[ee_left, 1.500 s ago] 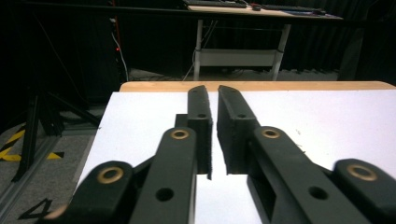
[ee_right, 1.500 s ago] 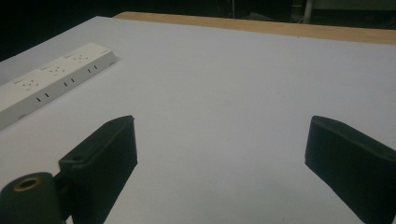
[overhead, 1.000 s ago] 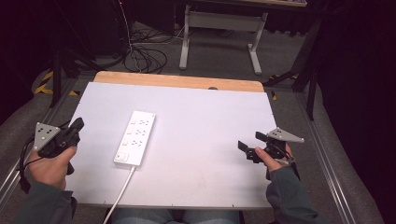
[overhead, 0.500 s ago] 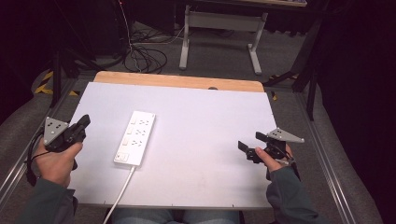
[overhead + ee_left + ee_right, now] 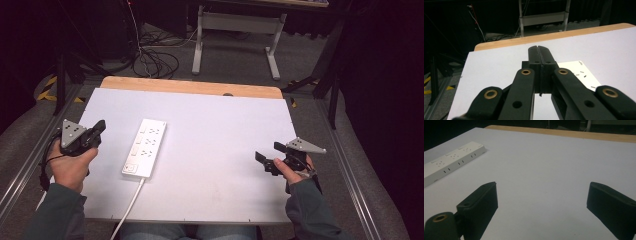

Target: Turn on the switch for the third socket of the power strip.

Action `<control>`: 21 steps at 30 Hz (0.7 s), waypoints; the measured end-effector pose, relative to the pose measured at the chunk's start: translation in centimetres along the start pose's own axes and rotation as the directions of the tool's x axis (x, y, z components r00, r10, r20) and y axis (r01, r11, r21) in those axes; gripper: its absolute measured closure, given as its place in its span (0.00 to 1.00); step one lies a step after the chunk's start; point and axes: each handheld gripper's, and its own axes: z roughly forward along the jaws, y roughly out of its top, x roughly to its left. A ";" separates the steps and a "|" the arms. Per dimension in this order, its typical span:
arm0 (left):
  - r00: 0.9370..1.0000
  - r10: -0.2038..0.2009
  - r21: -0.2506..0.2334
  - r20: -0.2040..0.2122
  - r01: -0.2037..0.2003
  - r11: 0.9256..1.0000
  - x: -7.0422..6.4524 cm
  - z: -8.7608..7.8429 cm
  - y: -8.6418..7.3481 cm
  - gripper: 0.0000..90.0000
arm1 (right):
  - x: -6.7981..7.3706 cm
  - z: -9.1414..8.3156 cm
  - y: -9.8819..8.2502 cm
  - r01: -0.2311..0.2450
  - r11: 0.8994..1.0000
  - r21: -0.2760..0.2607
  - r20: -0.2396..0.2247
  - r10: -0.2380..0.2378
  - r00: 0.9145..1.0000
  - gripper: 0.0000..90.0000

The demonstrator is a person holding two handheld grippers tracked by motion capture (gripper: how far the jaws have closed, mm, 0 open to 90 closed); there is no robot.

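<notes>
1. High view: my left gripper (image 5: 98, 129) hangs at the table's (image 5: 225, 130) left edge, jaws pressed together on nothing. The power strip (image 5: 145, 147) lies just to its right, long axis running near to far and leaning slightly right at the far end, cord trailing off the near edge. My right gripper (image 5: 267, 157) sits well apart at the right, so I judge the left hand the closer one.
2. Left gripper view: my left gripper's tips (image 5: 539, 53) meet, and the white strip's corner (image 5: 579, 72) peeks out right of them.
3. Right gripper view: my right gripper (image 5: 544, 197) stands wide and empty; the strip (image 5: 454, 160) lies far left, a white bar with three socket groups.
</notes>
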 end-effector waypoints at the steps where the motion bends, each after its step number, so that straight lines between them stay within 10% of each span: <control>1: 1.000 0.000 0.002 0.002 0.000 1.000 -0.1 0.1 0.0 1.00 | 0.0 0.0 0.0 0.000 1.000 0.000 0.000 0.000 1.000 0.11; 21: 0.998 0.038 0.056 0.049 -0.041 0.998 -1.3 2.9 0.4 1.00 | 0.0 0.1 0.0 -0.004 1.000 0.003 -0.003 0.004 1.000 0.12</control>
